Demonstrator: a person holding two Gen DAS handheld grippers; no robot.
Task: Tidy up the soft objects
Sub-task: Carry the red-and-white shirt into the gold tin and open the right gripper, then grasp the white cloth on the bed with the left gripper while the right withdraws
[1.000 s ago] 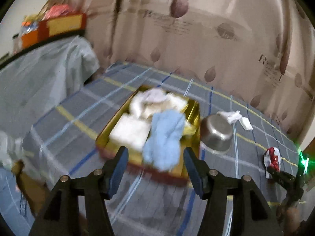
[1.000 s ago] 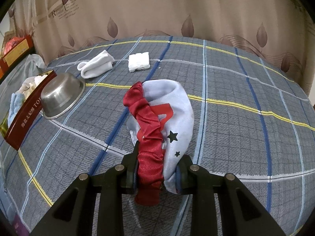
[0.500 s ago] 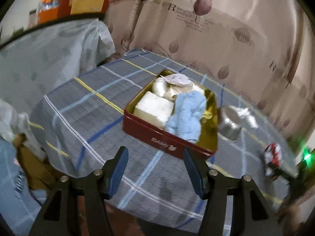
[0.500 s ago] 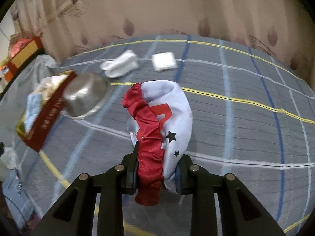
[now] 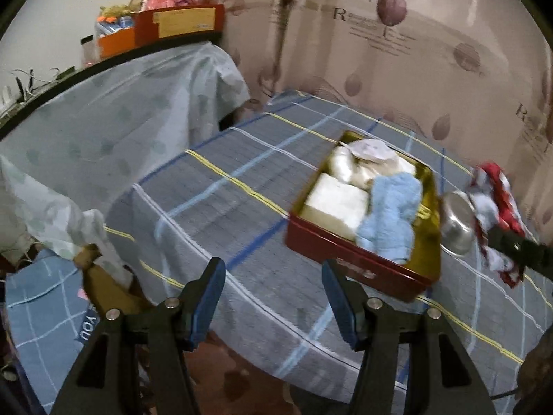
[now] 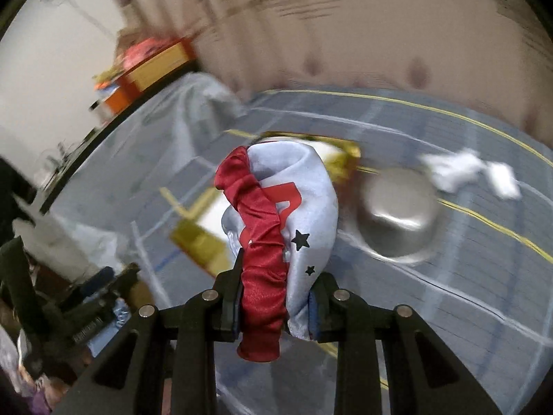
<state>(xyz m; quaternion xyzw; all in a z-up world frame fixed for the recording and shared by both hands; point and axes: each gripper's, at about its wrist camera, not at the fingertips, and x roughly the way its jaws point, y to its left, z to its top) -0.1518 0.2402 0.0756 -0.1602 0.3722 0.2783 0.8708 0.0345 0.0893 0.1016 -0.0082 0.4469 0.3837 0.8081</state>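
Steel bowl (image 5: 455, 225) on checked grey tablecloth (image 5: 221, 214), just beside the tin's far end — blurred in right view. Leaf-print curtain (image 5: 397, 52) behind. Orange and red boxes (image 5: 162, 29) on a cloth-draped shelf, left — contents unclear.

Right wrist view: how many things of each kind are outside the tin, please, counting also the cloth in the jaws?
Steel bowl: 1
White cloths lying loose: 2, a larger one and a smaller one
Red and pale blue cloth, held by the right gripper: 1
Total: 4
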